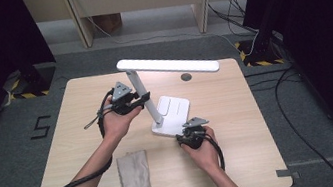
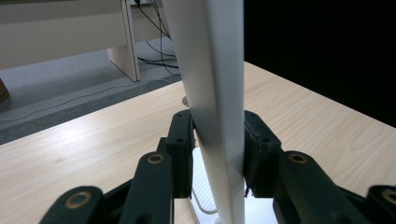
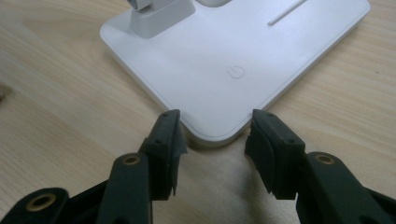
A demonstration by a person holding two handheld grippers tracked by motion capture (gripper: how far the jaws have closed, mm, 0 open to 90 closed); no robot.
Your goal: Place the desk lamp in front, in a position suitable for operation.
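Light wooden rectangular table (image 1: pixel 226 165), high view, filling the middle of the frame.

Folded beige cloth (image 1: pixel 134 172): lying flat in the lower left part of the tabletop, well apart from the lamp.

Left gripper (image 1: pixel 141 99): reaching in left of centre, its jaws closing on the lamp's stem from both sides. In the left gripper view the black pads (image 2: pixel 183 140) are pressing against the white upright on either side.

White desk lamp (image 1: pixel 156 106): standing at the centre of the table on a flat rectangular base (image 1: pixel 177 112). Its stem is leaning up and to the left from the base; its long bar head (image 1: pixel 167 65) is running nearly level, from upper centre out toward the right.

Right gripper (image 1: pixel 191 131): sitting just below the base's near corner, jaws parted and holding nothing. In the right gripper view (image 3: pixel 212 128) the two jaws are flanking the rounded corner of the base, close to it; a power symbol (image 3: pixel 235 72) is showing on the base top.
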